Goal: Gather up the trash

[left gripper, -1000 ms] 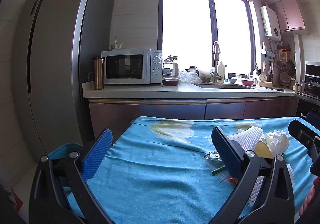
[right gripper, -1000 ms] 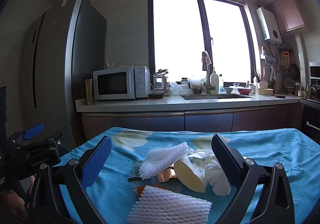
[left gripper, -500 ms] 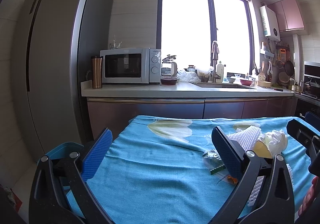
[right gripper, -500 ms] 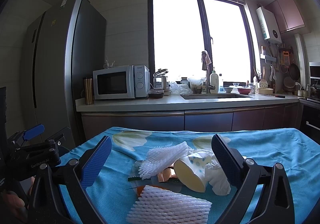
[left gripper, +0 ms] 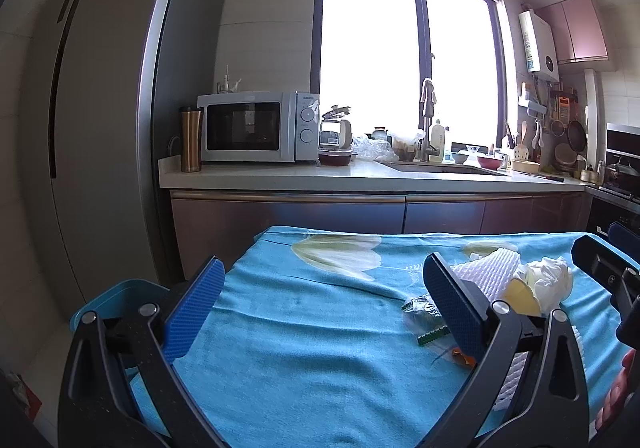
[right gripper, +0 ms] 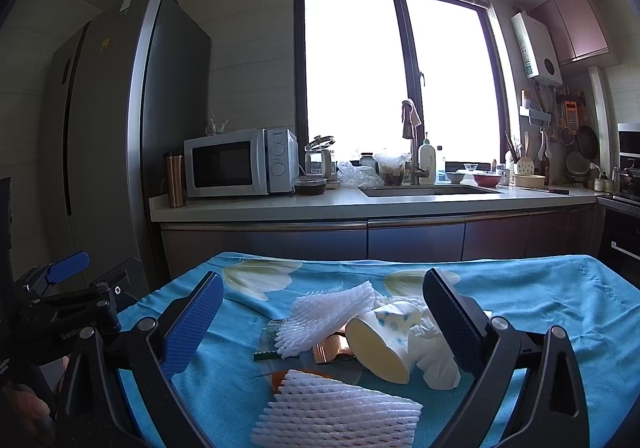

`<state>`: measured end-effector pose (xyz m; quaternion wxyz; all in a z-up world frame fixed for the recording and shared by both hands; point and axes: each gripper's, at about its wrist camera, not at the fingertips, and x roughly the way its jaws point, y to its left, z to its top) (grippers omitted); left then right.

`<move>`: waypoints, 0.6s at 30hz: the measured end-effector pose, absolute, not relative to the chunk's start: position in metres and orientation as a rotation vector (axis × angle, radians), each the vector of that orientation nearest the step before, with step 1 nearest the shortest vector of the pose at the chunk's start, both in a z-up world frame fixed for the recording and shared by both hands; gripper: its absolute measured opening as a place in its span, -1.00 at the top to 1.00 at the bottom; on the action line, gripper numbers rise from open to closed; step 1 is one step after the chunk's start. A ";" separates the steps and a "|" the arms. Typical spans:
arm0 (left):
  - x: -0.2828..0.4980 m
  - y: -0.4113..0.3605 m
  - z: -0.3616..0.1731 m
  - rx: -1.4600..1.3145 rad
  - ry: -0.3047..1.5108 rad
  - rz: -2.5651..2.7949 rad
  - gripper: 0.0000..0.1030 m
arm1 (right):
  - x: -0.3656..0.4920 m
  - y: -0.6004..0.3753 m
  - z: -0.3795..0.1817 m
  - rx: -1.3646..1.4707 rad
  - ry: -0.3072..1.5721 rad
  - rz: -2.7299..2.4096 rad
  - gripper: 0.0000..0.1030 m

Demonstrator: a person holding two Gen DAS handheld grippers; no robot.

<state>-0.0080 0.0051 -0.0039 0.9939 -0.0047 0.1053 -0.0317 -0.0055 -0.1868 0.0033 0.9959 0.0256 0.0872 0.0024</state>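
A heap of trash lies on a table covered with a blue flowered cloth (right gripper: 540, 300). It holds a tipped paper cup (right gripper: 384, 344), two white foam nets (right gripper: 332, 414) (right gripper: 328, 312), crumpled white tissue (right gripper: 436, 360), a copper wrapper (right gripper: 330, 351) and a green-edged wrapper (right gripper: 272, 346). My right gripper (right gripper: 320, 316) is open and empty, hovering just before the heap. My left gripper (left gripper: 324, 308) is open and empty over the bare cloth (left gripper: 320, 348), left of the heap. The cup (left gripper: 520, 298) and a foam net (left gripper: 492, 276) show at its right.
A blue bin (left gripper: 120, 298) stands at the table's left edge. Beyond the table runs a kitchen counter (right gripper: 340, 204) with a microwave (right gripper: 240, 162), a sink (right gripper: 428, 191) and a tall fridge (left gripper: 100, 128) to the left.
The left wrist view has drifted slightly, the room sliding a little left. Both grippers stay open and the trash has not moved.
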 end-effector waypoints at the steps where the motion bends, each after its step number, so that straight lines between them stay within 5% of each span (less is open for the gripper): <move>1: -0.008 0.005 -0.004 -0.010 0.213 -0.066 -0.91 | -0.005 -0.187 0.003 0.053 0.175 0.005 -0.88; 18: 0.006 -0.030 -0.027 0.032 0.403 -0.398 -0.91 | 0.000 -0.220 -0.003 0.109 0.270 -0.015 -0.88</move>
